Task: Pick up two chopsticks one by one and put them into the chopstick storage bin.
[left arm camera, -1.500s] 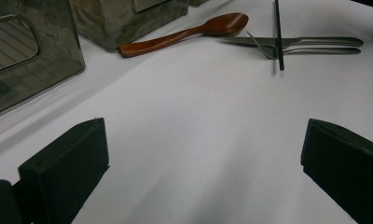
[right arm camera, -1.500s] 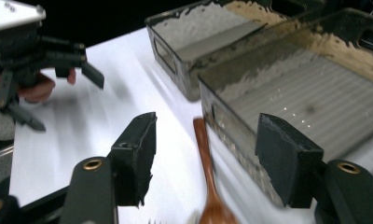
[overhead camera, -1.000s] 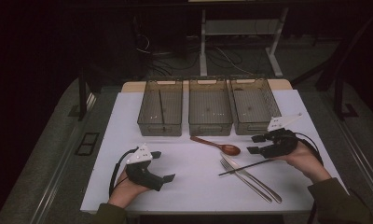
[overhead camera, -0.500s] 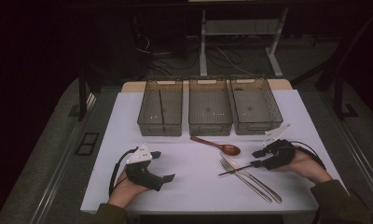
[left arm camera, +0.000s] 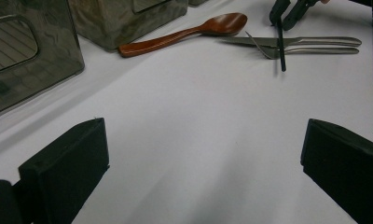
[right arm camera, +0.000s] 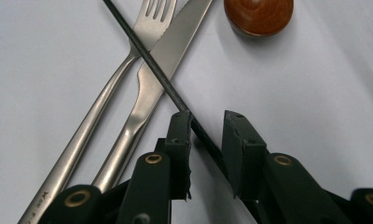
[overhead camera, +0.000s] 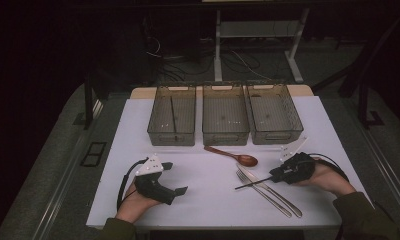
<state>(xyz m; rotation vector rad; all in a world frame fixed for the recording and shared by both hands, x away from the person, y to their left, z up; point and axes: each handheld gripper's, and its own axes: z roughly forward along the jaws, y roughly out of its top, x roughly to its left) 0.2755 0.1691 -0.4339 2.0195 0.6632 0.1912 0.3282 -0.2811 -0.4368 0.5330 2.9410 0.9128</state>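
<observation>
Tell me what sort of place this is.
Probably a lab or workshop bench set up for recording, not a kitchen: a white table in a dark room, three bins in a row, loose cables on the floor behind.

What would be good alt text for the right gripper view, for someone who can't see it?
Two black jaws of the right gripper stand around the end of a thin black chopstick, a gap on one side. The chopstick lies slantwise across a steel fork and knife on the white table, a wooden spoon beyond.
</observation>
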